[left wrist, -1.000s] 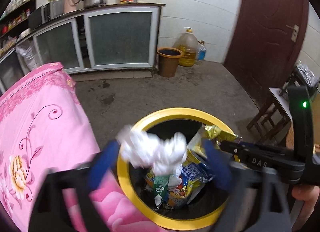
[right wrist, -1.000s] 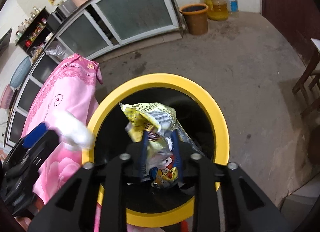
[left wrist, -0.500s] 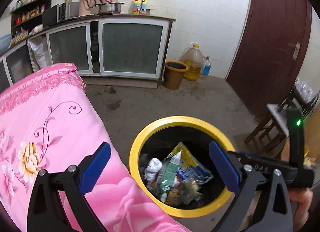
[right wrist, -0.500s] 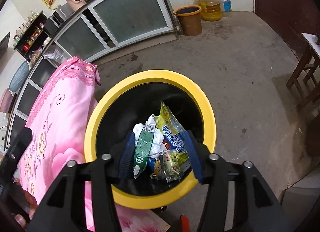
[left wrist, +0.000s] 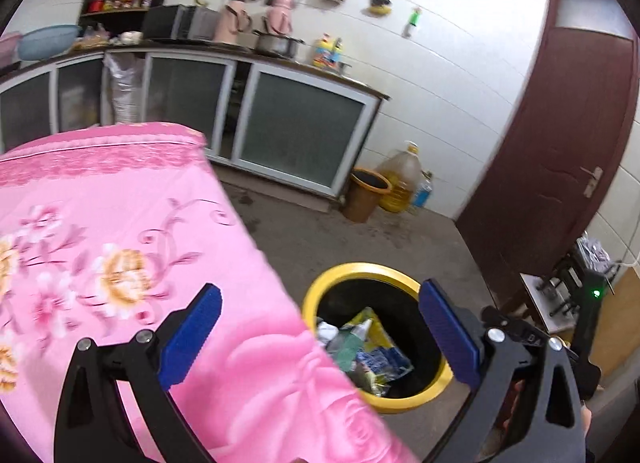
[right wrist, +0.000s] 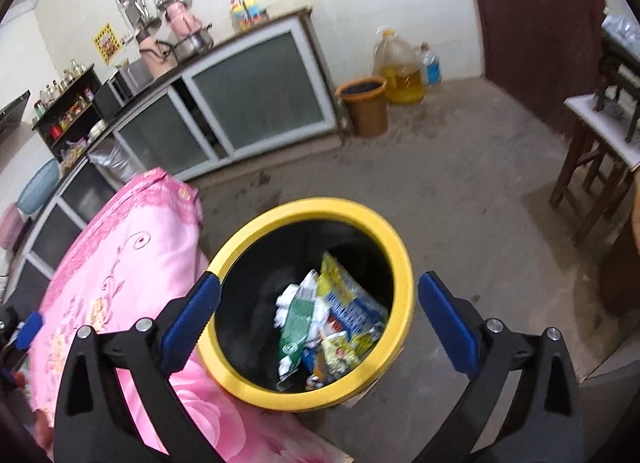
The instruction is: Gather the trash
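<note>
Partly hidden by the pink flowered cloth in the left wrist view, the yellow-rimmed bin shows its whole mouth only from the right wrist. Inside lies the trash: one white crumpled wad, one green carton and a few printed wrappers, too tangled to count. Left gripper stands wide with nothing between its blue pads. Right gripper hangs over the bin with its jaws opening, nothing gripped. One brown bucket and one oil jug stand on the grey concrete floor by the glass-fronted kitchen cabinets, near a dark red door.
</note>
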Motion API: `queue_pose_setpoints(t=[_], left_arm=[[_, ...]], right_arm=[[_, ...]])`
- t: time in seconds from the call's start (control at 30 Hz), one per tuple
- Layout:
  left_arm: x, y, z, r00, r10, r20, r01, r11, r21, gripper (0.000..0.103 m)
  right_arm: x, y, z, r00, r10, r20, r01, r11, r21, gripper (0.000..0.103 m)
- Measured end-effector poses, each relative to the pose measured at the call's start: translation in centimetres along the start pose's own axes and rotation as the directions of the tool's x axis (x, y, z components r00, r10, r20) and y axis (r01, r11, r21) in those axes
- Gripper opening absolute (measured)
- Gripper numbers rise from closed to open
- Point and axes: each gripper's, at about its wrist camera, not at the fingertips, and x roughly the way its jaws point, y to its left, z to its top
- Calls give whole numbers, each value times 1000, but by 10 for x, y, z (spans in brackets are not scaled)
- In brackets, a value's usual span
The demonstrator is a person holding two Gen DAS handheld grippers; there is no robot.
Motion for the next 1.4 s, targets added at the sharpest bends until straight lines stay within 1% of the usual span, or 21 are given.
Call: queue_pose_setpoints(t=[0.13, 0.23, 0.27, 0.3, 0.4, 0.43, 0.47, 0.53, 0.57, 0.6, 0.63, 0.67, 0.7, 0.8, 0.87, 0.97, 1.1, 1.17, 1.27, 1.33, 1.4], left_arm=[[-31, 16, -8, 995, 85, 44, -85, 996, 11, 95], [-54, 22, -13, 981, 172, 88, -176, 983, 44, 95], [-64, 23, -16, 967, 227, 114, -234, 971, 51, 95], [-73, 25, -17, 956, 259, 137, -269, 961, 58, 95], [-101, 25, -23, 915, 340, 217, -366, 926, 91, 95], [-107, 25, -23, 906, 352, 235, -382, 919, 94, 95], [-115, 24, -25, 890, 376, 257, -411, 906, 98, 95], [-132, 24, -30, 847, 437, 302, -481, 872, 87, 95], [-139, 23, -31, 836, 450, 314, -495, 865, 78, 95], [-149, 25, -33, 832, 446, 329, -492, 868, 66, 95], [-156, 25, -35, 836, 433, 336, -479, 876, 61, 95], [-165, 28, -37, 849, 410, 334, -452, 891, 54, 95], [-170, 30, -37, 854, 402, 329, -440, 897, 47, 95], [-187, 36, -42, 855, 400, 330, -429, 903, 16, 95], [-200, 42, -47, 865, 371, 337, -396, 918, 5, 95], [-210, 45, -57, 868, 363, 339, -389, 921, 10, 95], [-223, 52, -76, 842, 409, 352, -444, 896, 19, 95], [-234, 59, -87, 833, 416, 364, -440, 898, -20, 95], [-247, 66, -104, 816, 437, 379, -453, 890, -52, 95], [-252, 69, -115, 807, 455, 377, -472, 880, -53, 95], [-258, 71, -127, 790, 485, 375, -503, 863, -57, 95]], right_arm=[[-14, 10, -7, 998, -29, 57, 31, 999, -40, 95], [-27, 17, -13, 993, -40, 114, 48, 997, -63, 95], [-32, 21, -15, 992, -37, 123, 47, 996, -75, 95], [-36, 23, -17, 991, -36, 129, 48, 995, -86, 95], [-46, 32, -21, 985, -35, 169, 55, 992, -113, 95], [-48, 35, -23, 983, -36, 178, 58, 991, -122, 95], [-52, 38, -25, 982, -34, 185, 59, 989, -133, 95], [-62, 44, -31, 977, -22, 211, 57, 985, -160, 95], [-66, 47, -33, 974, -22, 224, 62, 983, -172, 95], [-71, 50, -36, 970, -26, 240, 72, 980, -184, 95], [-75, 52, -38, 968, -29, 250, 78, 978, -191, 95], [-80, 54, -40, 965, -30, 261, 84, 977, -197, 95], [-85, 55, -43, 962, -26, 270, 82, 977, -199, 95], [-100, 61, -48, 953, -12, 302, 79, 974, -210, 95], [-111, 64, -51, 945, -1, 327, 76, 973, -218, 95], [-128, 68, -60, 930, 19, 367, 71, 970, -231, 95], [-151, 74, -69, 904, 55, 424, 50, 972, -232, 95], [-159, 79, -75, 895, 81, 438, 29, 970, -240, 95], [-165, 92, -88, 894, 116, 432, 8, 962, -275, 95], [-168, 104, -102, 895, 164, 416, -27, 949, -315, 95], [-172, 117, -117, 892, 204, 404, -48, 930, -364, 95]])
